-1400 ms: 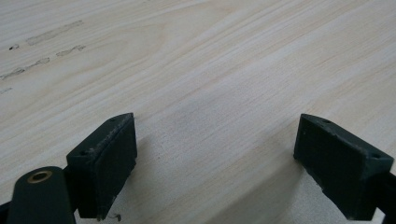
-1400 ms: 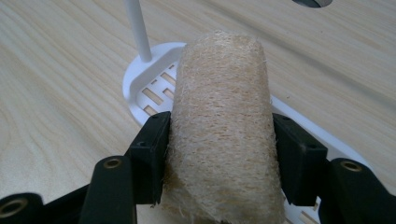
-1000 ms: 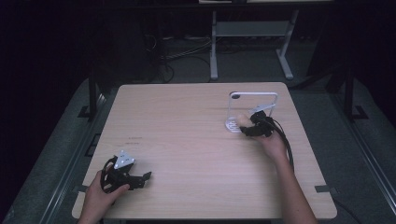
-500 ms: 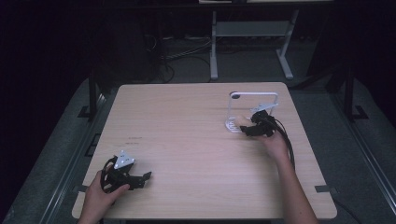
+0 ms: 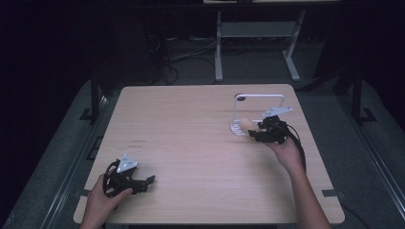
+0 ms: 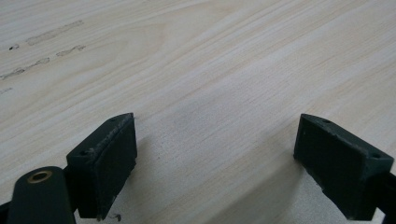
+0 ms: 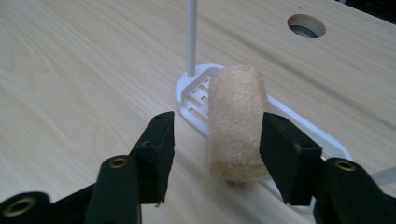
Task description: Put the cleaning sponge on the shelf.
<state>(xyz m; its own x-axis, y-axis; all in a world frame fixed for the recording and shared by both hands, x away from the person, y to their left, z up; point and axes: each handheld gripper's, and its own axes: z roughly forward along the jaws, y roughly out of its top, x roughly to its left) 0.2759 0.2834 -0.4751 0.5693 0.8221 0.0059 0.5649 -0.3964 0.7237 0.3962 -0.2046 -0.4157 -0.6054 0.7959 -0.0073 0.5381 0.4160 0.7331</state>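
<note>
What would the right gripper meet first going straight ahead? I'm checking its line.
The beige roll, standing between the right gripper's open jaws; behind it, the white rack's post.

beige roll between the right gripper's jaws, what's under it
The beige roll stands upright on the slotted white base of a thin wire stand, which sits on the wooden table. The slots directly beneath the roll are covered. The right gripper is open around it.

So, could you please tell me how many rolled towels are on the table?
1. The rolled towel stands on the white rack near the table's far right, between the right gripper's open jaws. Any others would be hidden.
</note>
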